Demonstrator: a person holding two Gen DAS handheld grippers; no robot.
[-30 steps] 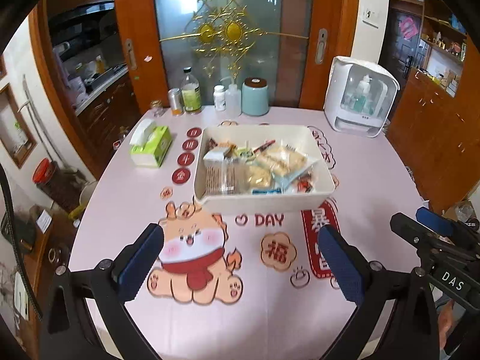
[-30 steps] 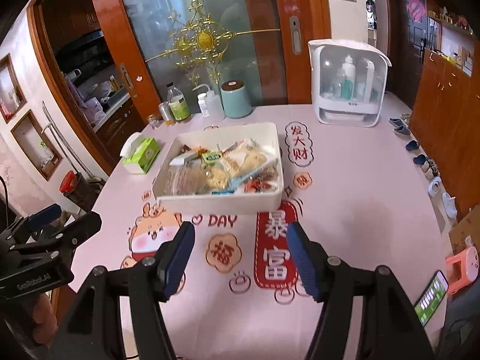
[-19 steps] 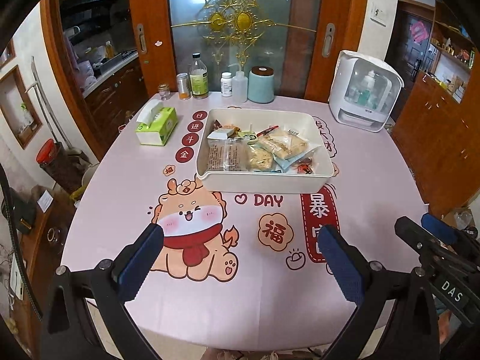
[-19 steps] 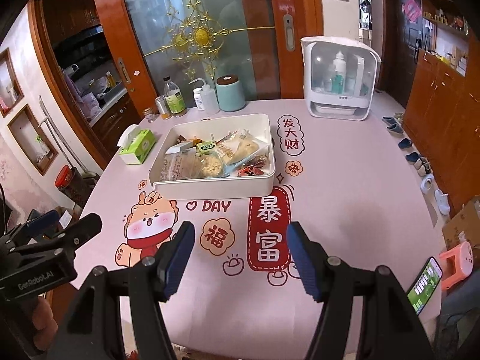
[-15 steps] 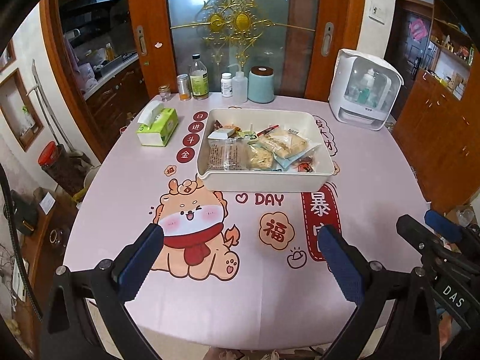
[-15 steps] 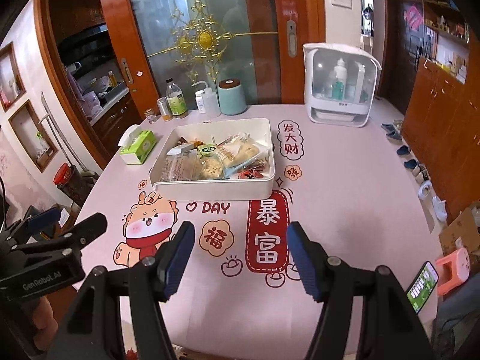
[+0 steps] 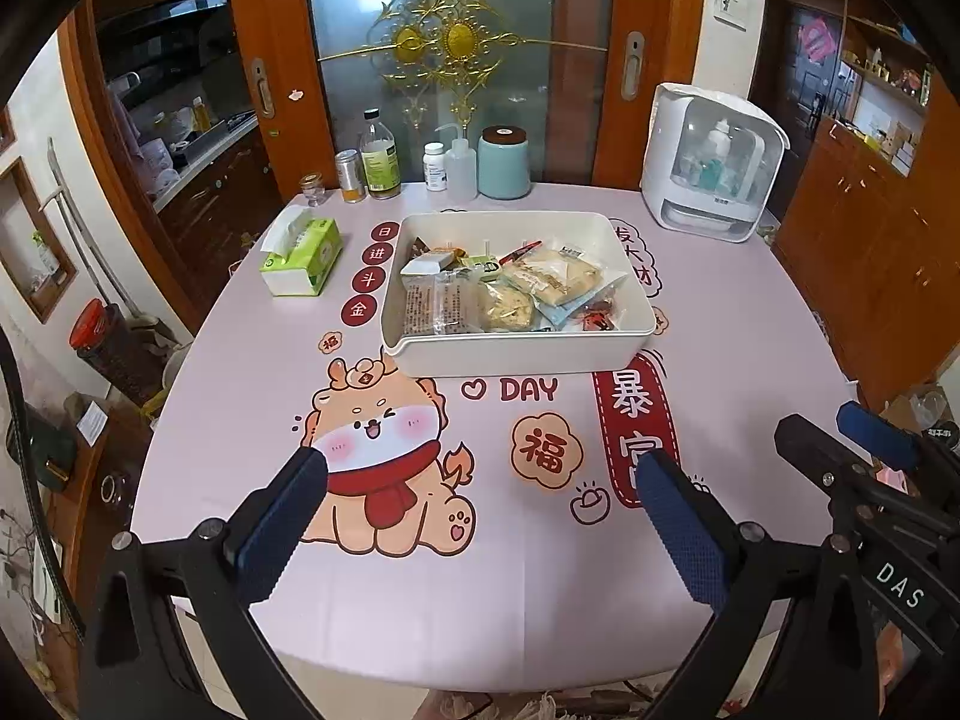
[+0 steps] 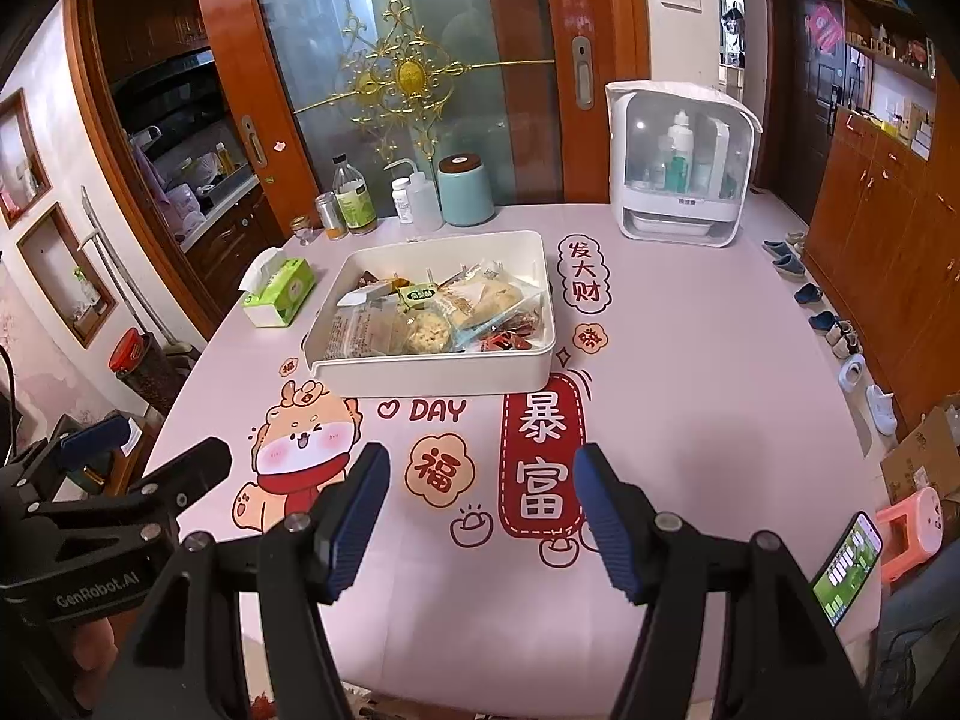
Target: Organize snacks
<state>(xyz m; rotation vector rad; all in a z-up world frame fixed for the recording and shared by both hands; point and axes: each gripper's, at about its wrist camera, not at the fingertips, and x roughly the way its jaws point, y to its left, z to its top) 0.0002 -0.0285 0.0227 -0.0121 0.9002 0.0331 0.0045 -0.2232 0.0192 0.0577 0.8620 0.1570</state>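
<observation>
Wrapped snacks (image 7: 510,294) fill a white rectangular plastic tray (image 7: 522,354) mid-table. Nearer than the tray, the left tool (image 7: 480,492) and right tool (image 8: 480,498) hover, jaws spread, empty. Beyond the tray's left side lies a green tissue box (image 7: 303,249).

Your two wrist cameras look steeply down from the table's (image 7: 750,312) near edge, side by side; both see the snack tray (image 7: 516,354) and far bottles (image 8: 354,195).
</observation>
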